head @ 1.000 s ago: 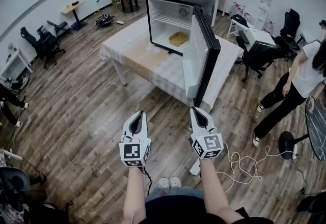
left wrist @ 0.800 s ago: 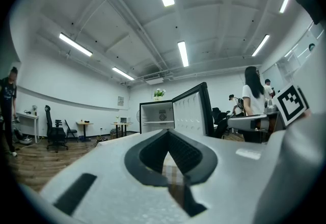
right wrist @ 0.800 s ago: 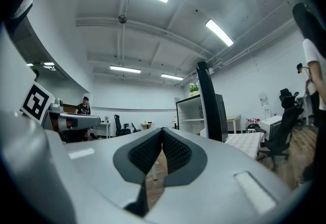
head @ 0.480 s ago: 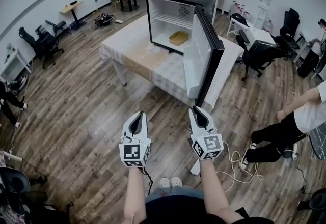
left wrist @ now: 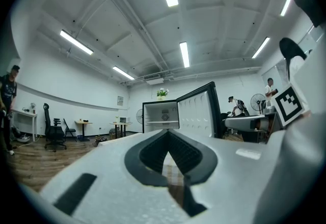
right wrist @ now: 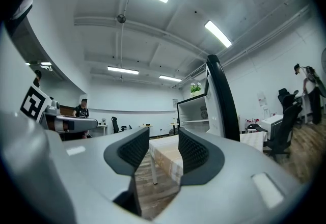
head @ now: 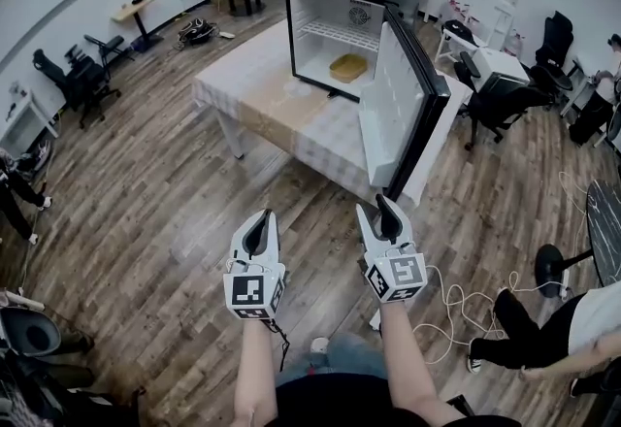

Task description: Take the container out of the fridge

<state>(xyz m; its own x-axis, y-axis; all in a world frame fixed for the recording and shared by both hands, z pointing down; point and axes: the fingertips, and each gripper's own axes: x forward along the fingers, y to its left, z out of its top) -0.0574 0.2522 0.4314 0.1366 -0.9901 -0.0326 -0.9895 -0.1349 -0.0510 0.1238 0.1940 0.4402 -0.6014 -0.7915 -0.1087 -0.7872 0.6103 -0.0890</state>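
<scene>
The left tongs [head: 263,217] are pressed together at the tips and hold nothing. The right tongs [head: 378,207] are opening, their pads parted with nothing between them, touching nothing. Both hang over the wood floor [head: 146,202], well short of the worktop [head: 262,95]. The tan container [head: 348,67] lies on the bottom of the fridge [head: 309,47], whose door [head: 403,114] stands wide open. A second ago the right tongs were shut, and a person [head: 543,343] at the right stood higher in the head view.
</scene>
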